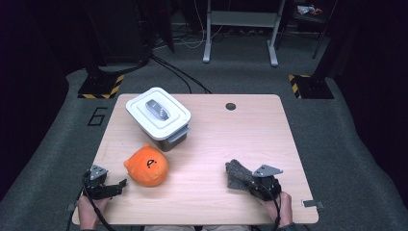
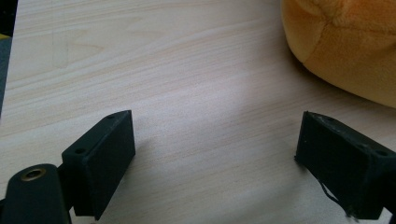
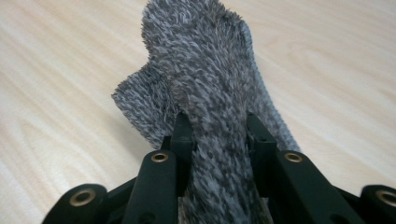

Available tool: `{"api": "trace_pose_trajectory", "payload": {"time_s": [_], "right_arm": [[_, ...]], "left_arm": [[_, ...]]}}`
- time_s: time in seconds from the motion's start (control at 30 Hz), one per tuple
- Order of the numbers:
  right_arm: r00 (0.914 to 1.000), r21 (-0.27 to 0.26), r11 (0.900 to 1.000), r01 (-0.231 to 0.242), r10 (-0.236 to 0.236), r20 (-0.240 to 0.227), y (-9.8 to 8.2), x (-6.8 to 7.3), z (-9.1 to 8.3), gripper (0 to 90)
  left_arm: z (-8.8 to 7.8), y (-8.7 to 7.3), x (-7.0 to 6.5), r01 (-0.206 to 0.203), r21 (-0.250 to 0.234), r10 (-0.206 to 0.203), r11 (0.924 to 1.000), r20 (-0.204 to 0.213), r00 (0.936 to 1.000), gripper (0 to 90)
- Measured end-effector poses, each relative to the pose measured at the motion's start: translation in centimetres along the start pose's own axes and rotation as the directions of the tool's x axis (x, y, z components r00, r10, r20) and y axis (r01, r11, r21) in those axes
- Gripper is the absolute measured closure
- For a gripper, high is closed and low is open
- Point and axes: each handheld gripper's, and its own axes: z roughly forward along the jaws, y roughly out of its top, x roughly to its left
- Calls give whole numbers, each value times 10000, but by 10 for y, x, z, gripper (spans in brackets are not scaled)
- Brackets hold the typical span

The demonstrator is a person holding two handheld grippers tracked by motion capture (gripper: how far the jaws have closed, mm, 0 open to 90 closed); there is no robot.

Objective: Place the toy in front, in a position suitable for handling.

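Observation:
A grey fuzzy cloth (image 1: pixel 237 173) lies on the wooden table (image 1: pixel 240 134) at the front right. My right gripper (image 1: pixel 253 185) is shut on its near end; in the right gripper view the grey cloth (image 3: pixel 205 84) bunches up between the two black jaws of the right gripper (image 3: pixel 217 135). An orange plush toy (image 1: pixel 146 165) sits at the front left. My left gripper (image 1: pixel 121 184) rests just to the left of it, open, with bare table between the jaws. In the left gripper view the left gripper (image 2: pixel 212 149) points past the orange plush toy (image 2: pixel 343 42) at the upper right.
A white lidded container (image 1: pixel 159 116) with a grey handle stands behind the plush toy at the back left. A small round hole (image 1: pixel 230 106) marks the table's far edge. A person's hands hold both grippers at the near edge.

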Motion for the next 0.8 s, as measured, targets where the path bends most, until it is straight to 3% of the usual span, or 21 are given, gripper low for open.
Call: {"api": "trace_pose_trajectory", "payload": {"time_s": [0.23, 0.37, 0.53, 0.8], "right_arm": [[9947, -563, 9974, -453, 502, 898, 8, -24, -22, 699], [9914, -749, 9954, -595, 677, 1122, 9, -36, -28, 697], [9785, -853, 9899, -1131, 1258, 1634, 8, -59, -33, 695], [9630, -893, 9858, -1419, 1584, 2181, 9, -79, -33, 693]], "left_arm": [[0, 0, 0, 0, 8, 0, 10000, 11, 10000, 113], [0, 0, 0, 2, 8, -2, 10000, 9, 10000, 112], [0, 0, 0, -1, 4, 1, 10000, 7, 10000, 113], [0, 0, 0, 2, 0, -2, 10000, 4, 10000, 113]]}}
